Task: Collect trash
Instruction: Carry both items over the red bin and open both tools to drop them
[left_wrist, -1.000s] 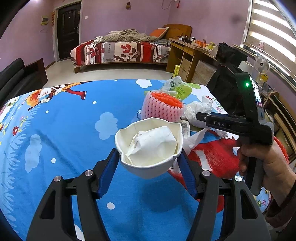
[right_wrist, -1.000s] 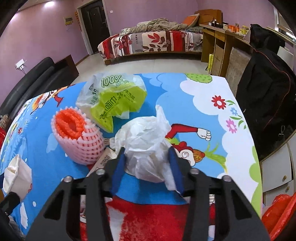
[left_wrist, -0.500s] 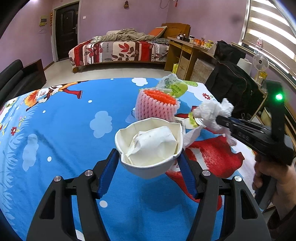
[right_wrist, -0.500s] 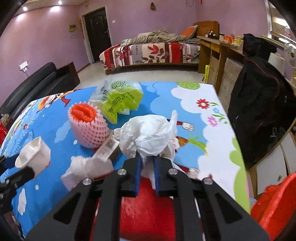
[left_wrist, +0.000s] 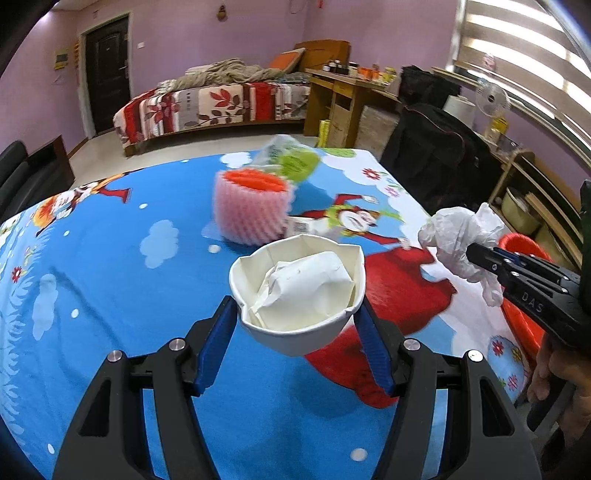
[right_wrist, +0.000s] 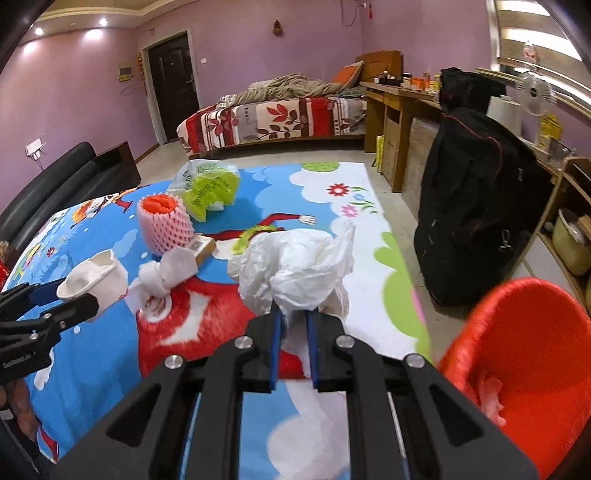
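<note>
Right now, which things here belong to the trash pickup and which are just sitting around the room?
Part of the job:
- white plastic bag in the right tool
- paper cup in the left tool
- pink foam net
- green wrapper
- knotted tissue
- red bin

Just lying about:
- black bag
- bed
- desk
- fan

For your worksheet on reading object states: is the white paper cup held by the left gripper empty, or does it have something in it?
Not empty. The white paper cup, clamped in the left gripper, holds a crumpled white paper wad filling most of its opening.
</note>
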